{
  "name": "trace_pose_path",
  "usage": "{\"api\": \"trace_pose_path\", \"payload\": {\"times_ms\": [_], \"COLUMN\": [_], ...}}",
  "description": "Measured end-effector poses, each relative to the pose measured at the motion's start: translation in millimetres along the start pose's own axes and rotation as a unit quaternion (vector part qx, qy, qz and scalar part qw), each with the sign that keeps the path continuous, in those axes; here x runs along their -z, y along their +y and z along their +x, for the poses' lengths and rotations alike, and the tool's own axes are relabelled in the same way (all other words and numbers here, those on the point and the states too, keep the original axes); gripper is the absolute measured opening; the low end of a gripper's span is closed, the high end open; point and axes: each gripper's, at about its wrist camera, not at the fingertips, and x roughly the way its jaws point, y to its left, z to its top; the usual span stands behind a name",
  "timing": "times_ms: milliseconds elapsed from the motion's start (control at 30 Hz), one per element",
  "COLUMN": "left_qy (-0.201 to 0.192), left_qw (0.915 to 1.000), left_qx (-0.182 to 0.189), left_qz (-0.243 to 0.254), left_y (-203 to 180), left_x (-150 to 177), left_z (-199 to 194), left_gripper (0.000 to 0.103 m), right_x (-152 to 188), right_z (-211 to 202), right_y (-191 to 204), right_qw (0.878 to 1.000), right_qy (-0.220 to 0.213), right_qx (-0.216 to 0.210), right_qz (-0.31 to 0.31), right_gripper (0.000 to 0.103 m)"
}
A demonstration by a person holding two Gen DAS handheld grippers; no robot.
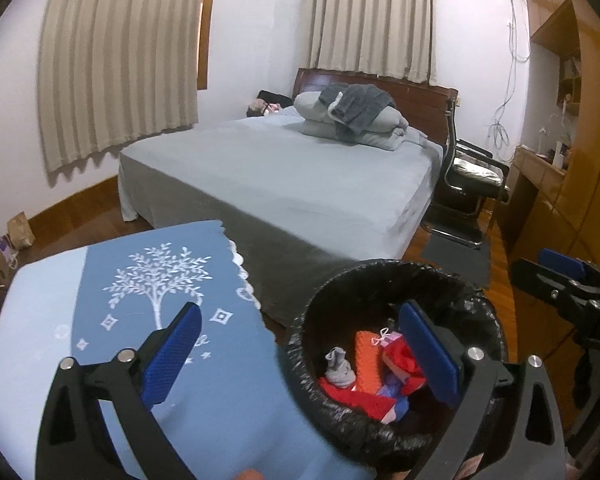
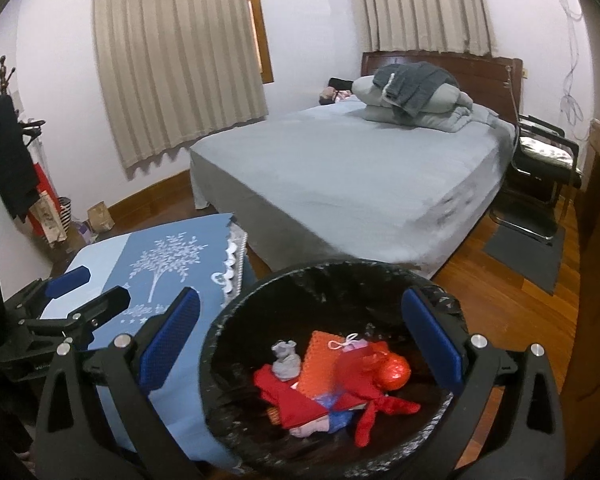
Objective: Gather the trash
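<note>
A round bin [image 2: 340,267] lined with a black bag [image 1: 380,269] stands beside a low table under a blue cloth with a white tree [image 1: 148,280] [image 2: 168,256]. Inside lie red cloth [image 2: 300,400], an orange piece [image 2: 324,364], a grey sock [image 2: 284,360] [image 1: 340,368] and a shiny red ball [image 2: 396,372]. My right gripper [image 2: 302,342] hangs open above the bin, nothing in it. My left gripper [image 1: 302,354] is open and empty too, over the edge between table and bin. Each shows in the other's view: the left gripper [image 2: 88,288] and the right gripper [image 1: 556,276].
A bed [image 1: 300,176] with grey sheet and folded bedding fills the middle of the room. A black chair [image 1: 468,184] and a wooden desk [image 1: 540,172] stand to its right. Paper bags [image 2: 100,216] and a coat rack [image 2: 8,152] sit by the left wall.
</note>
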Motion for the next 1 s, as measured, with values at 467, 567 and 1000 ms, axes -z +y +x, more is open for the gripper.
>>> {"api": "trace_pose_path", "payload": {"times_ms": [467, 567, 1000], "left_qy": [-0.017, -0.022, -0.036], "left_qw": [0.9996, 0.9994, 0.9988], "left_qx": [-0.019, -0.021, -0.029], "left_qz": [-0.016, -0.017, -0.017], "left_y": [17.3, 15.8, 14.0], "left_x": [11.0, 13.1, 16.2], "left_z": [-52.6, -59.3, -82.0], "left_gripper": [0.097, 0.097, 0.097], "right_x": [3.2, 3.8, 7.1], "right_z": [-29.7, -32.1, -43.4], "right_y": [38.1, 42.7, 53.2], "right_qw": [0.999, 0.999, 0.998], "right_qy": [-0.007, -0.006, -0.013], "right_qx": [-0.026, -0.028, -0.036], "right_qz": [-0.033, -0.04, -0.051], "right_gripper": [0.098, 0.098, 0.098]}}
